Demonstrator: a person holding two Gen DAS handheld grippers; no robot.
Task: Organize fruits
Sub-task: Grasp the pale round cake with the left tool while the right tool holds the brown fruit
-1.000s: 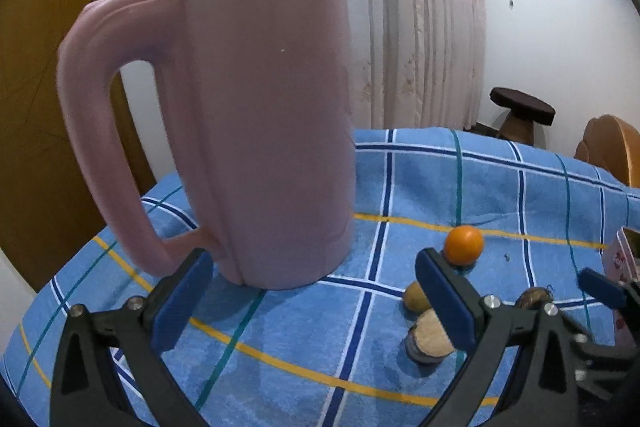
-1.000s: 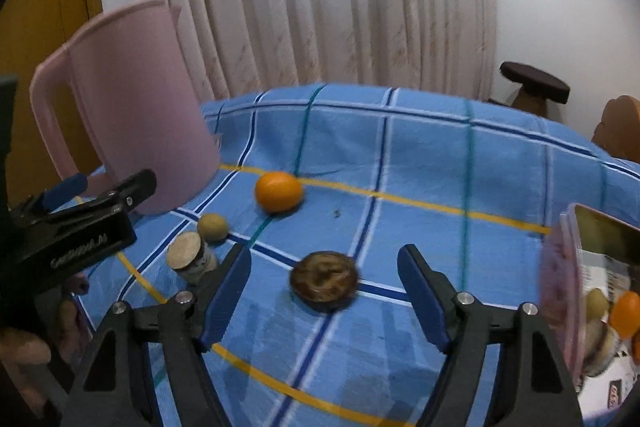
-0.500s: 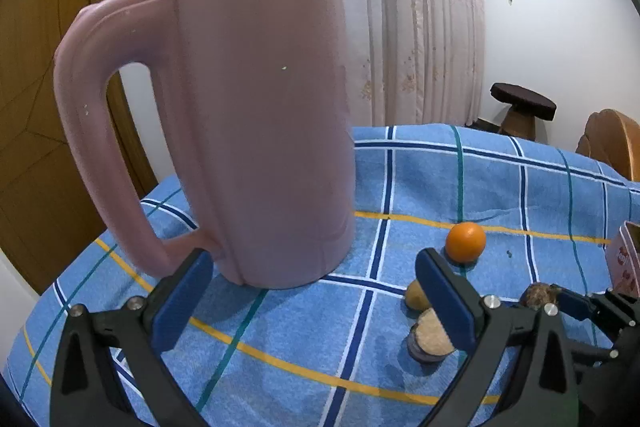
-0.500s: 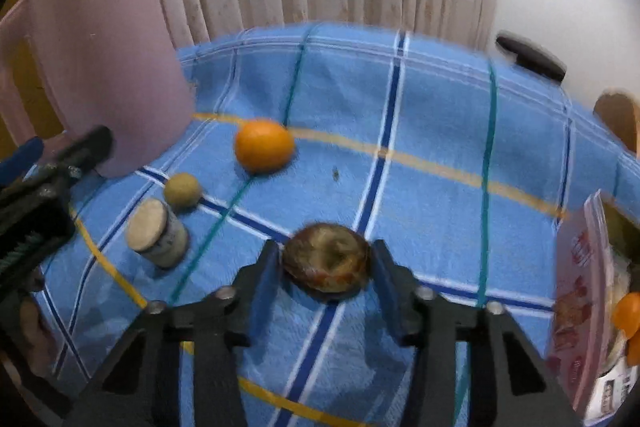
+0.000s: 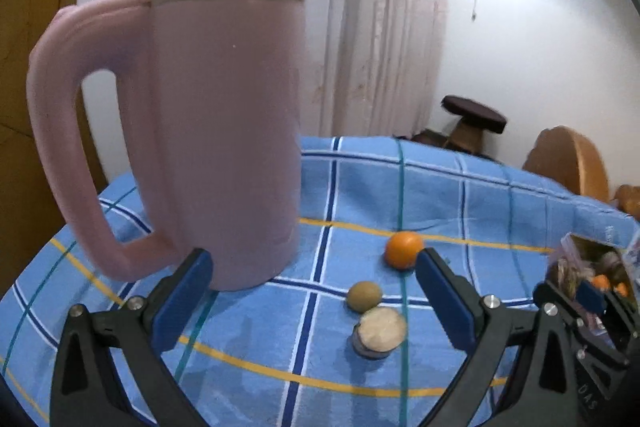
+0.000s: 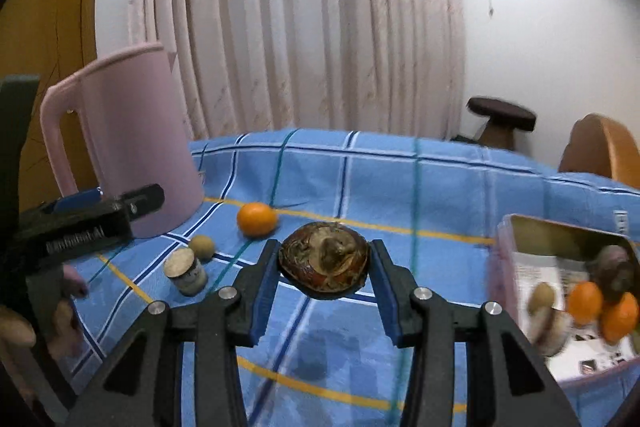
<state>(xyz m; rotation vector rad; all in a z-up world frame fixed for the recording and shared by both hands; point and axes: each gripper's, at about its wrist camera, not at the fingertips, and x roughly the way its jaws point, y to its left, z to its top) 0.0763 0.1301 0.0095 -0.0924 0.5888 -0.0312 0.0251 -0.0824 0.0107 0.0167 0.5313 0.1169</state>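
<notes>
My right gripper (image 6: 323, 259) is shut on a dark brown wrinkled fruit (image 6: 323, 258) and holds it above the blue checked cloth (image 6: 400, 187). An orange (image 6: 257, 218), a small tan fruit (image 6: 205, 247) and a short cork-topped jar (image 6: 185, 270) lie on the cloth to its left. A box (image 6: 560, 239) at the right holds oranges and other fruit. My left gripper (image 5: 314, 301) is open and empty, low over the cloth, with the orange (image 5: 403, 250), tan fruit (image 5: 363, 295) and jar (image 5: 378, 331) just ahead of it.
A tall pink jug (image 5: 208, 131) stands on the cloth at the left, close to my left gripper; it also shows in the right wrist view (image 6: 132, 147). Curtains, a dark stool (image 6: 501, 115) and a wooden chair (image 6: 600, 147) stand behind the table.
My right gripper closed on the brown fruit and lifted it off the cloth. The left gripper drifted slightly and stayed open.
</notes>
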